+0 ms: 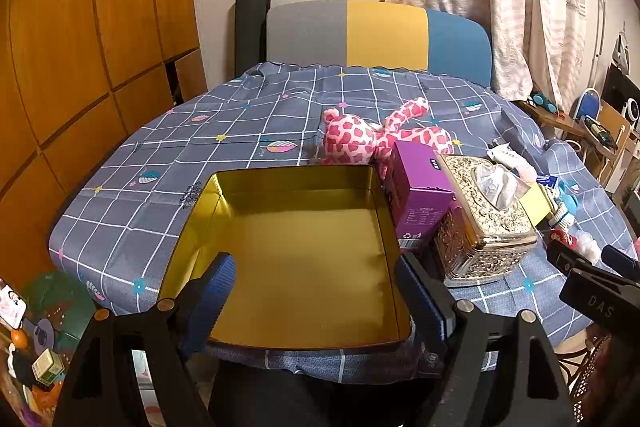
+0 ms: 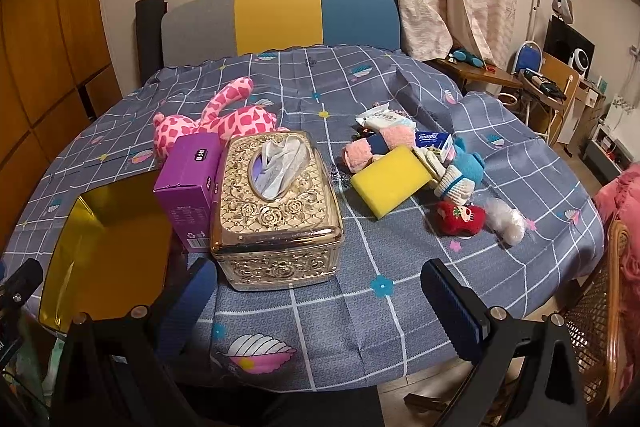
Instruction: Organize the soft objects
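Note:
An empty gold tin box (image 1: 296, 251) (image 2: 108, 247) sits at the table's near left edge. My left gripper (image 1: 316, 287) hangs open over its near half, holding nothing. A pink spotted plush toy (image 1: 372, 135) (image 2: 216, 123) lies behind the tin. At the right lies a heap of soft things: a yellow sponge (image 2: 390, 181), a pink towel roll (image 2: 380, 145), a blue-and-white sock (image 2: 460, 175), a red plush (image 2: 460, 219). My right gripper (image 2: 320, 291) is open and empty above the near table edge, in front of the gold tissue box (image 2: 276, 211).
A purple carton (image 1: 420, 195) (image 2: 188, 187) stands between the tin and the ornate tissue box (image 1: 484, 219). A Tempo tissue pack (image 2: 434, 141) and a clear plastic bag (image 2: 506, 219) lie in the heap. A grey, yellow and blue chair back (image 2: 280, 15) stands behind the table.

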Demonstrator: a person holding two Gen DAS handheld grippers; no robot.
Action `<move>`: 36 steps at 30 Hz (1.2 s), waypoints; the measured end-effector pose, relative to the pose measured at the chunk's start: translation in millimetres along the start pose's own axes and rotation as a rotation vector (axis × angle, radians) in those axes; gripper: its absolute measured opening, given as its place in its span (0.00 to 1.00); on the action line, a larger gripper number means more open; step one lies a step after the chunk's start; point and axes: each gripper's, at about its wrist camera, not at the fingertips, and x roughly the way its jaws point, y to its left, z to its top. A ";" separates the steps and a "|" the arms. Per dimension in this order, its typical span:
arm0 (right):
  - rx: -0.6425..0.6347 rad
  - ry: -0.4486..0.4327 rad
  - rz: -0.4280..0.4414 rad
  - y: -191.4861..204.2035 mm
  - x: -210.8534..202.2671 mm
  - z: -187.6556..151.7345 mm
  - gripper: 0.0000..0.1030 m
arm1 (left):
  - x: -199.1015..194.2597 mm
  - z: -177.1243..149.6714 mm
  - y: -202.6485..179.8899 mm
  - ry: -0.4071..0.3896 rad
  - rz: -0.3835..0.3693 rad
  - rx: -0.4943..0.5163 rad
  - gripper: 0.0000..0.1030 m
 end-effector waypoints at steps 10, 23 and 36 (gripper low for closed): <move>0.003 0.003 0.003 -2.7 -0.5 -0.9 1.00 | 1.4 -0.3 -0.2 0.003 -0.007 0.000 0.81; 0.006 0.003 0.003 -5.0 0.1 -0.6 1.00 | 1.6 -0.3 -3.0 0.001 -0.011 0.013 0.81; 0.008 0.006 0.006 -8.7 1.8 -1.1 1.00 | 2.8 0.8 -9.6 0.004 -0.023 0.028 0.81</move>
